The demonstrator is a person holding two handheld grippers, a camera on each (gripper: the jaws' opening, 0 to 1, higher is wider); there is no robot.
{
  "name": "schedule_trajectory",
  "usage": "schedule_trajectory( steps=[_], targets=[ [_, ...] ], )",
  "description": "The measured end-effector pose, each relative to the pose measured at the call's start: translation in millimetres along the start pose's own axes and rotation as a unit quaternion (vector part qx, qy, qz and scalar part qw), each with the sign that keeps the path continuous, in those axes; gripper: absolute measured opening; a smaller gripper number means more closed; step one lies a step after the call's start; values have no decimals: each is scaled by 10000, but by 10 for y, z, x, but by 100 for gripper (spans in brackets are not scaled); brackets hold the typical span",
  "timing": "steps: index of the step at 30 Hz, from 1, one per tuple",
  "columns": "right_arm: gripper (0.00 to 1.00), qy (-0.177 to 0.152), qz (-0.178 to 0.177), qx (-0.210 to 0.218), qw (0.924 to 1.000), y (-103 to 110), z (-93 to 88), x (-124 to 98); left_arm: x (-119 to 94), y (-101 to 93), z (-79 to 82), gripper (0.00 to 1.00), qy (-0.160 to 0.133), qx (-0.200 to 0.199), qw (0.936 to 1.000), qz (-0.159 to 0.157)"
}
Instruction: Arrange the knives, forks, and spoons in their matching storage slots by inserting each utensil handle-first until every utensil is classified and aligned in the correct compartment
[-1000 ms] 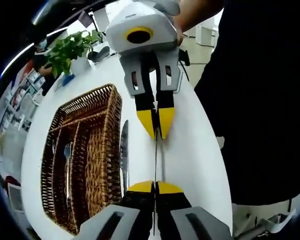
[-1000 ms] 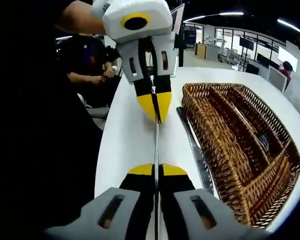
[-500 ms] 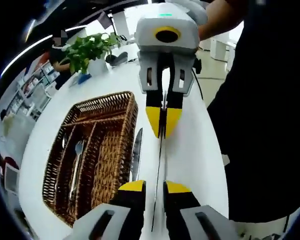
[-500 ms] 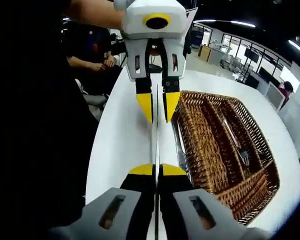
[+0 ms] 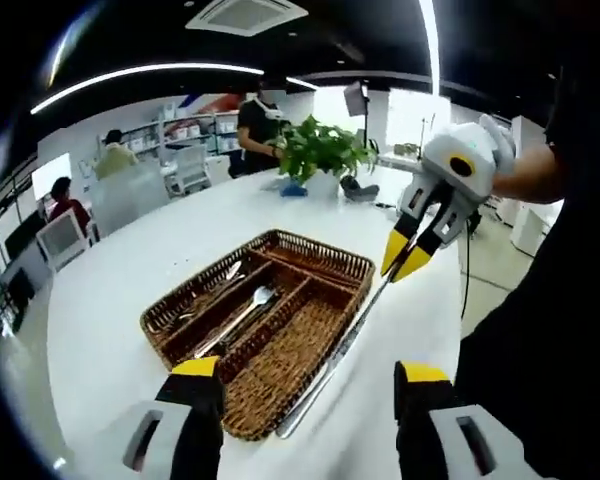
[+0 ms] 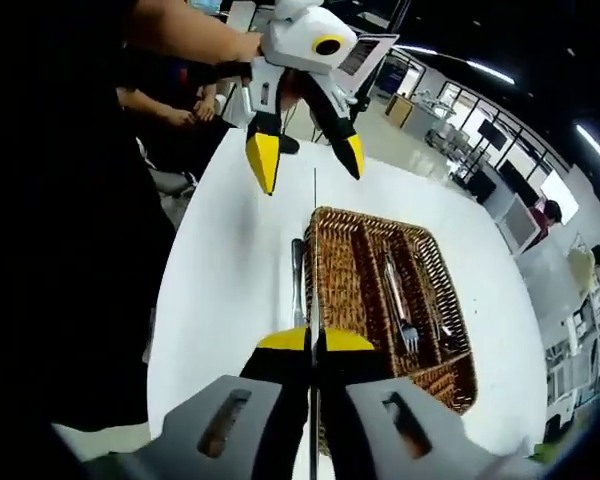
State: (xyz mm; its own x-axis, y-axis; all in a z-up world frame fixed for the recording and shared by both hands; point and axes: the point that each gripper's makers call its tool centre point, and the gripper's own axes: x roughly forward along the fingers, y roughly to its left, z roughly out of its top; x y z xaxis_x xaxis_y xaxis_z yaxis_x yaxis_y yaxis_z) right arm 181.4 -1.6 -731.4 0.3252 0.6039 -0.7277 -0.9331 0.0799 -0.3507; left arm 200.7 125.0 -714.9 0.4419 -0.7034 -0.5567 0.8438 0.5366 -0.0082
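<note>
A brown wicker basket (image 5: 315,248) with long slots sits on the white table (image 5: 100,300). In its slots lie a fork (image 5: 245,310) and another utensil (image 5: 218,280); the right gripper view shows the basket (image 6: 335,290) and fork (image 6: 400,305) too. My right gripper (image 6: 315,340) is shut on a thin knife (image 6: 315,250) seen edge-on, pointing over the basket's near rim. In the left gripper view that gripper (image 5: 405,258) hangs at the basket's right. A second knife (image 6: 297,280) lies flat beside the basket (image 5: 310,400). My left gripper (image 5: 310,370) is wide open, and in the right gripper view (image 6: 308,158) it hovers apart beyond the knife tip.
A potted plant (image 5: 320,150) stands at the table's far end. Seated and standing people, chairs and shelves are behind it. A person's dark-clothed body (image 6: 70,250) borders the table's edge. Bare tabletop lies left of the basket (image 5: 90,330).
My left gripper has opened wide, let go of the knife and drawn back. The right gripper still grips the knife. Both views have swung.
</note>
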Motion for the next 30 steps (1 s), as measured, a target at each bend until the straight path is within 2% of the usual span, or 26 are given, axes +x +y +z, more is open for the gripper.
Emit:
schedule_trajectory(
  steps=[2,5,7,11,18,23,30],
  targets=[
    [0,-14,-28,-28,10000,-56,64,-49,-70,40,3,90,-6,-34,10000,69],
    [0,96,-124,-262,9995,-134,112,-106,-218,102,-6,99,-17,-89,9997,216],
    [0,133,-150,-315,9993,-164,144,-130,-323,110,0,100,-38,-136,9994,312],
    [0,197,-237,-506,9982,-208,208,-158,-526,258,-59,100,-195,-253,9982,515],
    [0,236,-415,-707,9964,-308,323,-215,-828,273,-71,100,-347,-467,9958,708],
    [0,303,-509,-792,9951,-378,354,-216,-919,290,-104,100,-304,-462,9952,806],
    [0,404,-529,-862,9941,-448,354,-177,-977,312,-71,100,-367,-474,9943,883]
  ],
)
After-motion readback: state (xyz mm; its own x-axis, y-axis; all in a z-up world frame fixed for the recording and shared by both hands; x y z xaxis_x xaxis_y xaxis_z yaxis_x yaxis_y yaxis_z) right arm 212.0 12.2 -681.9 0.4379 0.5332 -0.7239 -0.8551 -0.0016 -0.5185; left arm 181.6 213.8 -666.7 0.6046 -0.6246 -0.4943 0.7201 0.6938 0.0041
